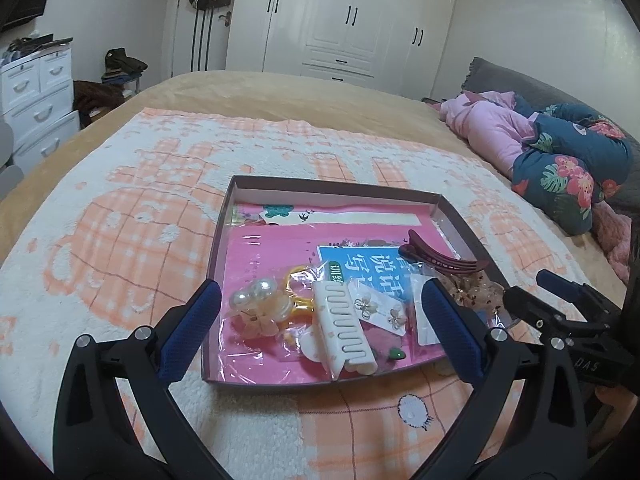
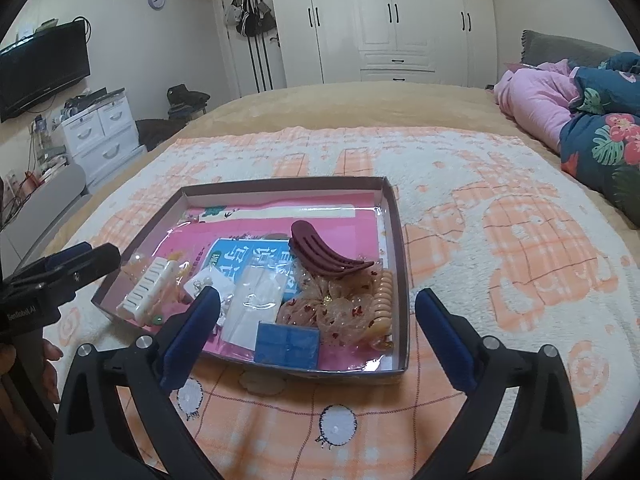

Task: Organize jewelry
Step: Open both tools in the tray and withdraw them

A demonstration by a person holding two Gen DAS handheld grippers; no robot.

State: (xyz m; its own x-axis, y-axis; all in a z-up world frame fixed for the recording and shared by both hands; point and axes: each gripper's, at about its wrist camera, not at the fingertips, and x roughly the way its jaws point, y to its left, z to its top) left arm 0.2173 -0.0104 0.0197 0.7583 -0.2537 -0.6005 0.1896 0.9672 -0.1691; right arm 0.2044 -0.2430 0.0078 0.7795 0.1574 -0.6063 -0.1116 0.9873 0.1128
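On the bed, over a white-and-orange checked blanket (image 2: 460, 216), lies a shallow cardboard tray (image 2: 402, 280) lined with pink paper, and all the jewelry and hair things sit inside it. Toward its left side a white comb-like hair clip (image 1: 345, 320) lies tilted beside a pearl-and-flower hair piece (image 1: 256, 304) and a card with two flower earrings (image 1: 380, 310). A dark red claw clip (image 2: 324, 254) rests on a blue printed card (image 2: 248, 258) near the middle. Toward the right lie a sheer spotted scrunchie (image 2: 340, 306), touching a beige spiral hair tie (image 2: 383, 300), with a small blue box (image 2: 287, 344) at the near edge and a clear plastic packet (image 2: 256, 300) just left of it.

The left hand-held gripper (image 1: 320, 328) hovers over the tray's near left part, fingers spread wide, holding nothing. The right hand-held gripper (image 2: 318, 336) hangs over the near right part, likewise wide open and empty.

Around stand a white wardrobe (image 2: 384, 20), a white drawer unit (image 2: 100, 132) and a bundled pink and floral quilt (image 1: 540, 144) at the bed's right.
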